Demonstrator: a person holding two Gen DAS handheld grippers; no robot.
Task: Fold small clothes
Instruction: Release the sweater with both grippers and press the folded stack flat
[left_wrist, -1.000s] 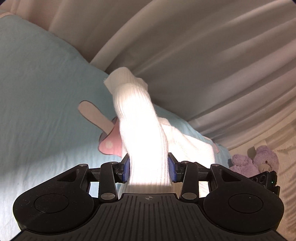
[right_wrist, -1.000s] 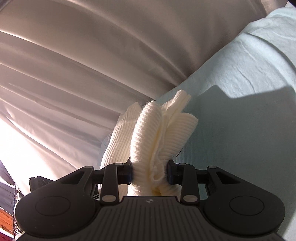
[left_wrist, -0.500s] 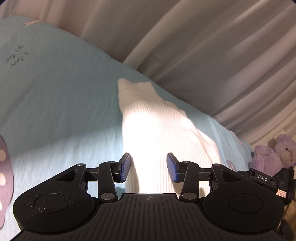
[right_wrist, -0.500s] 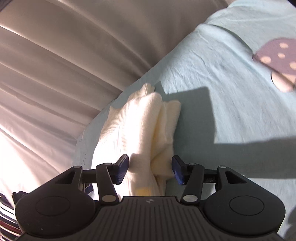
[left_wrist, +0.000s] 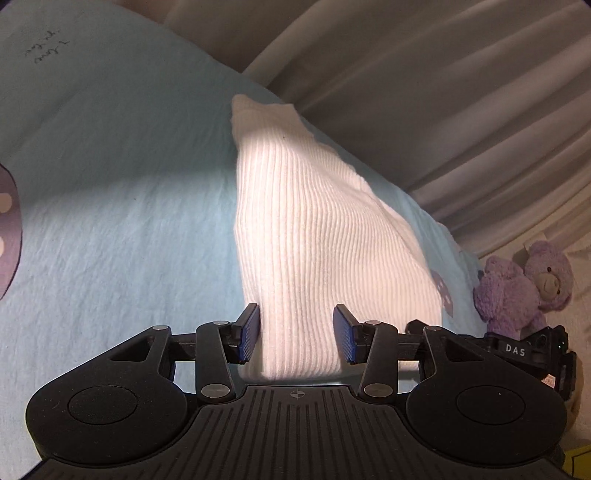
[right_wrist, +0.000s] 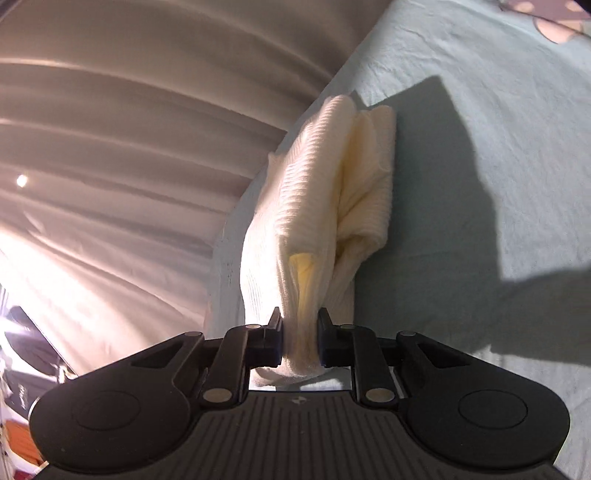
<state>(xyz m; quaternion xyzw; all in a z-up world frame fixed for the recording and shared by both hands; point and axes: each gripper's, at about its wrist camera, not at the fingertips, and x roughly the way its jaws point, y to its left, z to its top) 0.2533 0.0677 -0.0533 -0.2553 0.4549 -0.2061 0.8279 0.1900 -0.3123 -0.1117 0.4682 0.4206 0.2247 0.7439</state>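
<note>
While the right tool (right_wrist: 299, 338) is closing on a bunched edge of the white knit garment (left_wrist: 314, 229), the left tool (left_wrist: 295, 334) stands half open, gripping nothing. Pulling towards 6 o'clock could drag the garment crooked across the bed sheet (left_wrist: 110, 221).

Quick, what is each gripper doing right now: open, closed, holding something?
Left gripper: open, white ribbed garment between its fingers, not pinched.
Right gripper: closing, fingers pinching the same garment's bunched edge.

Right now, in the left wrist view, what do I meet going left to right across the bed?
Dotted mushroom print at the edge → bare blue sheet → white ribbed garment → purple teddy bear.
</note>
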